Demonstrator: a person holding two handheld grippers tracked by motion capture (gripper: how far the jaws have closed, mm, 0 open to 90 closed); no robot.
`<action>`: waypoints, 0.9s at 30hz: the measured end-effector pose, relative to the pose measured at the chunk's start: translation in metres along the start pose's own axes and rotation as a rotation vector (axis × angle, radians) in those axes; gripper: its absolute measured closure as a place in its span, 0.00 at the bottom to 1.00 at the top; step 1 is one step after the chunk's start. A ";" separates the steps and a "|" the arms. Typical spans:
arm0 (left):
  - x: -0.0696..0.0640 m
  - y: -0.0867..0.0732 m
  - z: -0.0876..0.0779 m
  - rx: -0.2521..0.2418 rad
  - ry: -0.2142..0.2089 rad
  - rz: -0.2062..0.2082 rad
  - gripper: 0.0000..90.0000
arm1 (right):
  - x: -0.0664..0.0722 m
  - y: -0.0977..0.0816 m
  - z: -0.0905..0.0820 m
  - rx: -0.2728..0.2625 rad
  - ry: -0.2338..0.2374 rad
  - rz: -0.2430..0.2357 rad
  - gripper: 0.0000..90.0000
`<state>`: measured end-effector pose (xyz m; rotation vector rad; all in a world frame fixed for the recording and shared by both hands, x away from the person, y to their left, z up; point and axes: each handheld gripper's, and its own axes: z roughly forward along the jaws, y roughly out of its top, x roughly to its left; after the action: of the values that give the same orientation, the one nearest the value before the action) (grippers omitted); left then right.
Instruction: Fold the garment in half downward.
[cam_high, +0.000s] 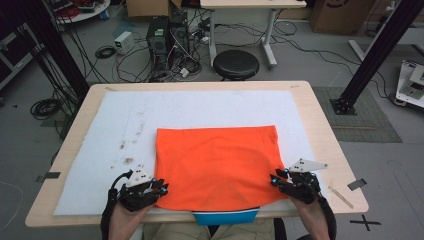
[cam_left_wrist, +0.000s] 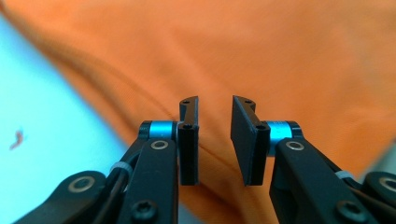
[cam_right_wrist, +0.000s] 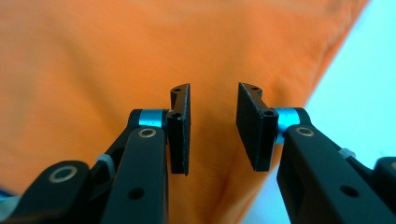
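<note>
Orange cloth | between left tongs and right tongs | near corners

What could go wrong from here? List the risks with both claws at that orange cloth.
1. The left claw and right claw stand open at the near corners of the orange cloth; closing too shallow may catch one layer or none.
2. The cloth's near edge hangs past the white mat toward the person; a pull could drag it off.
3. An uneven lift could wrinkle it.
</note>
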<state>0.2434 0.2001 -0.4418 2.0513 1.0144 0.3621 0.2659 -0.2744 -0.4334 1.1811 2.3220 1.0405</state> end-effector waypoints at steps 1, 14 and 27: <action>0.002 -0.002 0.000 0.010 -0.003 -0.012 0.81 | -0.003 -0.002 0.003 0.023 -0.016 0.014 0.75; 0.034 0.028 0.012 -0.091 0.006 -0.073 0.74 | -0.025 0.034 0.013 -0.035 -0.022 0.073 0.69; 0.038 0.021 0.010 -0.069 0.092 -0.125 0.61 | -0.017 0.053 0.039 0.010 -0.054 0.105 0.62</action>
<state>0.2847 0.2166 -0.4355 1.9136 1.1637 0.4232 0.3282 -0.2500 -0.4217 1.3306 2.2473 1.0202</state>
